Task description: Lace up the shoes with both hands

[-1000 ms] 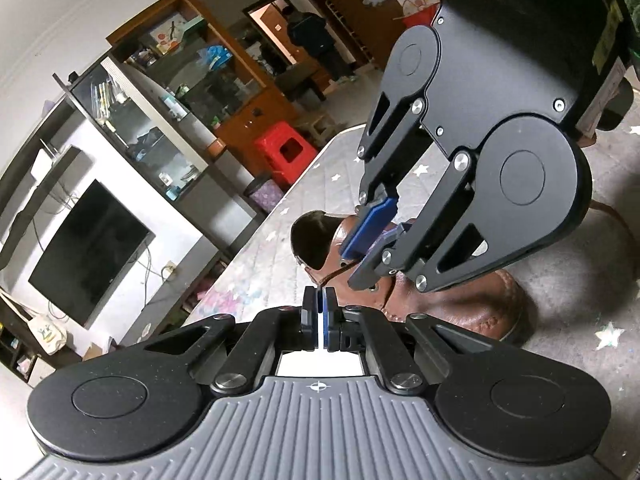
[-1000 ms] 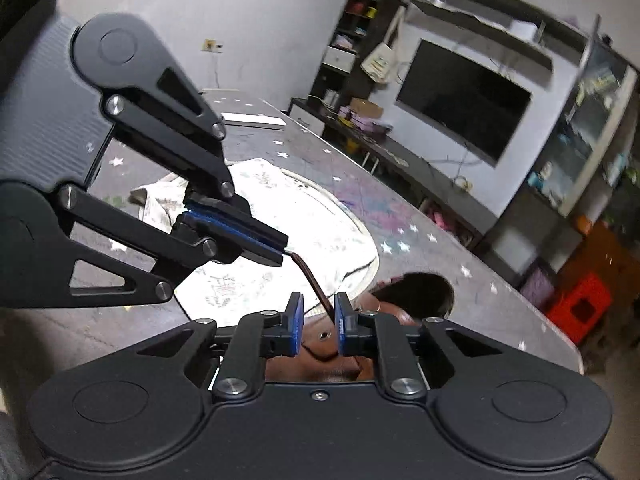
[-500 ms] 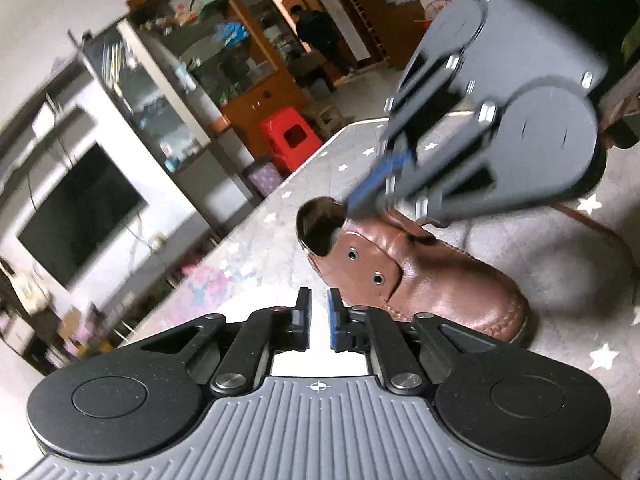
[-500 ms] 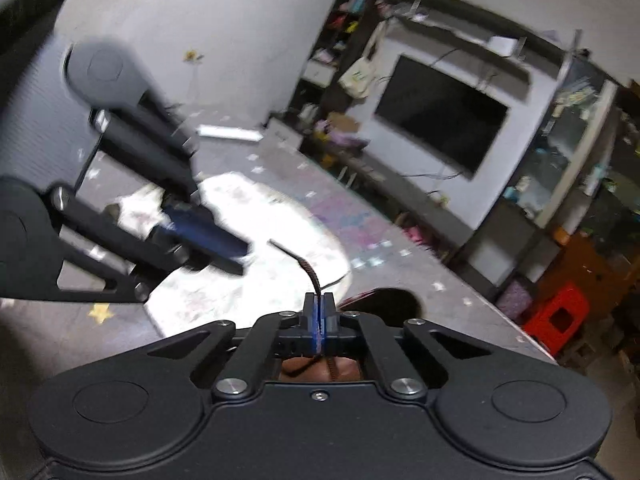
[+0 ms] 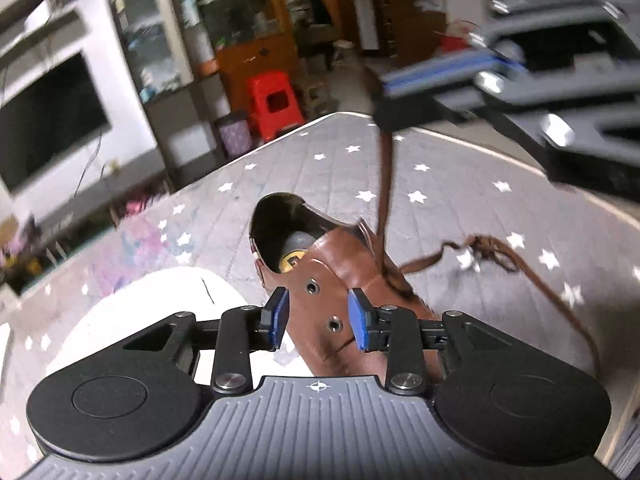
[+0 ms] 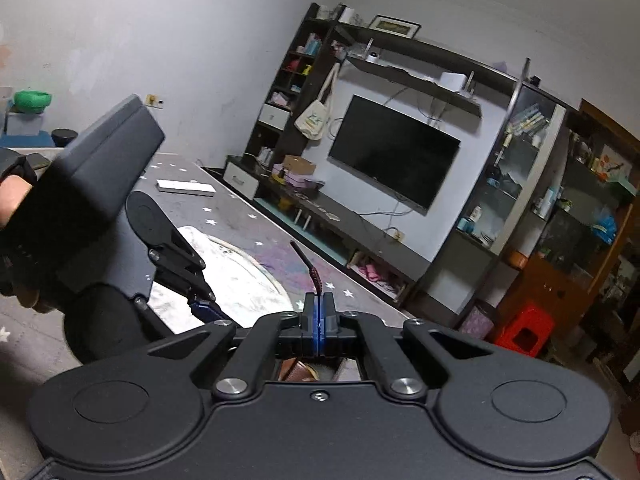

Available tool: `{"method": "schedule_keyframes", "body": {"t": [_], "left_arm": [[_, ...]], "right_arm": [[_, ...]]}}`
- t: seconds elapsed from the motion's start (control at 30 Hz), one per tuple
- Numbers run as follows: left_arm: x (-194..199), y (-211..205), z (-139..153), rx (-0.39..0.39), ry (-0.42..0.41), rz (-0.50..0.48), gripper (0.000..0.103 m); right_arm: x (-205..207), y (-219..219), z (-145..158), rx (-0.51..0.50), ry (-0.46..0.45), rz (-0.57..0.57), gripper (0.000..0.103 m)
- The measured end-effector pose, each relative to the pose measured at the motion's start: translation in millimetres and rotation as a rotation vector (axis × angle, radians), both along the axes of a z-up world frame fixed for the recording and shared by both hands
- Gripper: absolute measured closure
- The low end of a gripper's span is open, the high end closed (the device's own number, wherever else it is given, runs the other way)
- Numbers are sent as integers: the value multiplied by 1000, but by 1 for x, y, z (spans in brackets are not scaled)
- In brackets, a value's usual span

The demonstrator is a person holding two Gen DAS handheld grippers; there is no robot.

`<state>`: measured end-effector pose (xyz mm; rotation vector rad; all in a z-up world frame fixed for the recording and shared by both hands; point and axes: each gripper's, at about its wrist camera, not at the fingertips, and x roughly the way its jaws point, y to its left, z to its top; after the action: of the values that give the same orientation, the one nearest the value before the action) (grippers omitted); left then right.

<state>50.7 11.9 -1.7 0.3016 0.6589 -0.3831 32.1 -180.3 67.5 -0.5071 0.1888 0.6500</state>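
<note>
A brown leather shoe [image 5: 344,280] stands on the star-patterned table [image 5: 320,184], its opening toward the far side. My left gripper [image 5: 318,318] hovers just over the shoe's eyelet flap. Its jaws are opening, the blue pads straddle the flap in view, and they do not press on it. My right gripper [image 5: 386,88], blurred at the upper right, is shut on the brown lace [image 5: 385,184], which runs taut down into the shoe. In the right wrist view the lace tip [image 6: 307,266] sticks up from the shut right gripper [image 6: 319,320], and the left gripper [image 6: 202,306] is at the left.
The lace's other end [image 5: 492,248] lies loose on the table right of the shoe. A round white cloth [image 6: 240,276] lies to the shoe's left, and a flat white box [image 6: 184,187] sits farther off. Beyond the table edge are a red stool [image 5: 274,104] and a TV unit [image 6: 392,156].
The left gripper let go of the lace, opened, rolled and moved over the shoe's flap. The right gripper shut on the lace end and lifted it, pulling the lace taut.
</note>
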Motion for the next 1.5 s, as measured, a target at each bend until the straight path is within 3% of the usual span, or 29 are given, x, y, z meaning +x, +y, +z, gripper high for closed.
{"method": "schedule_keyframes", "body": {"t": [0.27,0.5,0.8,1.13,1.5], "left_arm": [[22,-1,-4,-59,68,79,59],[30,11,-4,-96,99,62,60],[19,33,3,-109,85,7,74],[15,58,0,-167,100,-9,81],[15,68,-5,-207,98,-20,81]], "right_arm": [[4,-2,-9,6,18,8,102],[6,-2,-12,1,27,7,102],[12,9,-21,-68,47,20,102],[11,42,-57,-296,16,60,102],[-11,83,-111,-646,-243,139,102]]}}
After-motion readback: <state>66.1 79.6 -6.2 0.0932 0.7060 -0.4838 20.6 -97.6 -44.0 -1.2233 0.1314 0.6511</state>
